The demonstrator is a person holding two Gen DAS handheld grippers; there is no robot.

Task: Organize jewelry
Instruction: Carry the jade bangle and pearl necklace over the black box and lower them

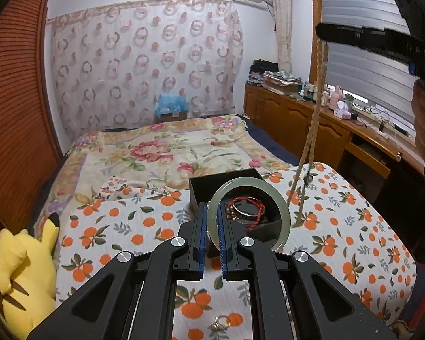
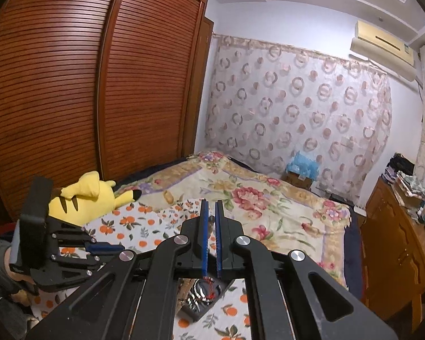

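My left gripper (image 1: 211,208) is shut on a pale green jade bangle (image 1: 272,188), held upright just above the open black jewelry box (image 1: 212,182). The box holds a red cord bracelet (image 1: 253,211) and beads. My right gripper (image 1: 320,32) is high at the upper right, shut on a long beige bead necklace (image 1: 314,113) that hangs down to the table by the box. In the right wrist view my right gripper (image 2: 211,205) is shut on a bead at its tips, and the box (image 2: 202,297) shows below. A ring (image 1: 221,321) lies on the cloth near me.
The table wears a cloth with orange fruit print (image 1: 127,226). A yellow plush toy (image 1: 28,269) sits at its left edge. A floral bed (image 1: 155,147) lies behind. A wooden cabinet (image 1: 297,119) with clutter runs along the right; a wardrobe (image 2: 70,99) stands left.
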